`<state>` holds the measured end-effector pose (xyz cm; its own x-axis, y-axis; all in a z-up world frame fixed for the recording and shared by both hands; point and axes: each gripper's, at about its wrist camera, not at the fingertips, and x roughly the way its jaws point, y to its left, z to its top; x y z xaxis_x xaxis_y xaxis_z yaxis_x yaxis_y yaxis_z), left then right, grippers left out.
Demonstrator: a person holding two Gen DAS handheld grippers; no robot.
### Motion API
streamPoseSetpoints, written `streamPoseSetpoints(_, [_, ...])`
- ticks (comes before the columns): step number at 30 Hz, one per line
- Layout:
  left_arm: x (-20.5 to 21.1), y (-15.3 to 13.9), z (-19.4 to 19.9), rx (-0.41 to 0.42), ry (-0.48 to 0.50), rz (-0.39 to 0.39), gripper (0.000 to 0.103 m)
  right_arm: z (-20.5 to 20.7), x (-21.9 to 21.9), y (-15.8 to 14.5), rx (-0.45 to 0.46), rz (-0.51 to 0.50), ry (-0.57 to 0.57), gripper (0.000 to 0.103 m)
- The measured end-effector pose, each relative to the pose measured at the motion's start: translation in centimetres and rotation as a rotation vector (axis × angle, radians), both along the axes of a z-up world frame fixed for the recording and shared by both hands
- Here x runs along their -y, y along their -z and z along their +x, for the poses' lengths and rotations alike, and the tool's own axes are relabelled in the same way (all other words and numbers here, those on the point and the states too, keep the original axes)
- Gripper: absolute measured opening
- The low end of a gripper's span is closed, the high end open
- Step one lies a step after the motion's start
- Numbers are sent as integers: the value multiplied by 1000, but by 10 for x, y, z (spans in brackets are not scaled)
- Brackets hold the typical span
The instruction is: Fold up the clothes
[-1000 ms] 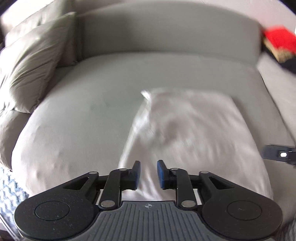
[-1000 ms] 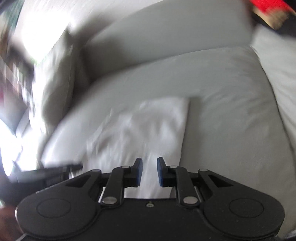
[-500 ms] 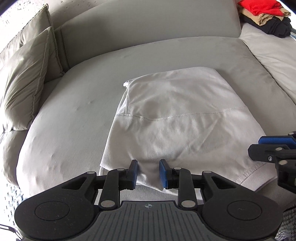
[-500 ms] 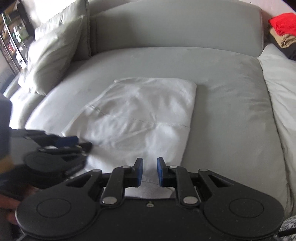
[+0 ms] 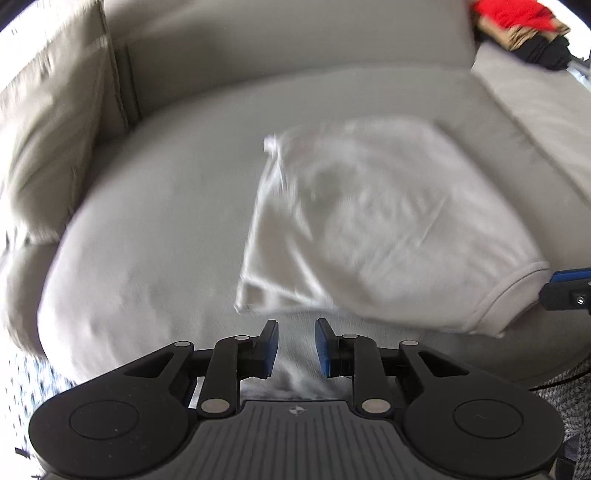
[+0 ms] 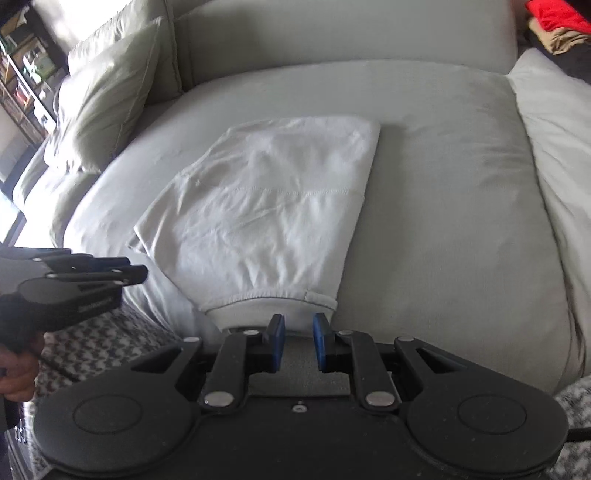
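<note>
Your white garment lies folded into a rough rectangle on the grey sofa seat, its ribbed hem end at the seat's front edge and its far folded edge pointing toward the backrest. Your left gripper sits just off the garment's front-left corner, over bare seat fabric, and its jaws are closing with a clear gap and nothing between the blue pads; the cloth's corner is just beyond the fingertips, not touching them. That view is smeared with blur, so the folds read only as soft streaks. Your right gripper hovers at the front edge right before the hem, jaws standing narrowly apart, and no cloth is pinched between them; the hem's curled lip sits just past the tips. From the right wrist view you can see your left gripper out at the left, side on, level with the garment's front-left corner, with your hand on its grip below. From the left wrist view, the tip of your right gripper pokes in at the right edge, just beside the hem's right end. 2 grey cushions lean in the seat's far-left corner, and a pile of red, tan and black clothes sits beyond the far-right corner.
</note>
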<state>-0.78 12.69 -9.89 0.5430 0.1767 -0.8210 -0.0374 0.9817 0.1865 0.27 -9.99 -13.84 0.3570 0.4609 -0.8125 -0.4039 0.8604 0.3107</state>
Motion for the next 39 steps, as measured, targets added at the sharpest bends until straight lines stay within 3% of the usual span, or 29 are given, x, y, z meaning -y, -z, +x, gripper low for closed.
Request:
streamPoseSetpoints(4, [-10, -23, -8, 91, -7, -56, 32, 2, 16, -17, 33, 106, 54, 40])
streamPoseSetpoints(7, [-21, -30, -4, 135, -47, -80, 36, 10, 28, -17, 12, 186, 108, 50])
streamPoseSetpoints(10, [-32, -29, 4, 153, -80, -106, 37, 19, 42, -7, -49, 273, 171, 52])
streamPoseSetpoints(15, [-62, -21, 28, 149, -141, -191, 43, 33, 62, 13, -142, 396, 263, 53])
streamPoseSetpoints(21, [-101, 5, 63, 63, -195, -432, 48, 53, 74, 39, -225, 520, 320, 53])
streamPoseSetpoints(26, [-117, 30, 83, -16, -215, -589, 49, 74, 75, 60, -288, 559, 338, 50])
streamPoseSetpoints(29, [-122, 36, 89, -33, -177, -665, 49, 86, 75, 75, -338, 588, 333, 45])
streamPoseSetpoints(31, [-123, 42, 95, -57, -135, -728, 49, 93, 75, 83, -358, 606, 336, 34])
streamPoseSetpoints(33, [-123, 48, 103, -80, -106, -795, 47, 102, 74, 89, -373, 619, 342, 30])
streamPoseSetpoints(39, [-112, 66, 141, -118, -71, -861, 47, 136, 61, 101, -403, 637, 355, 30])
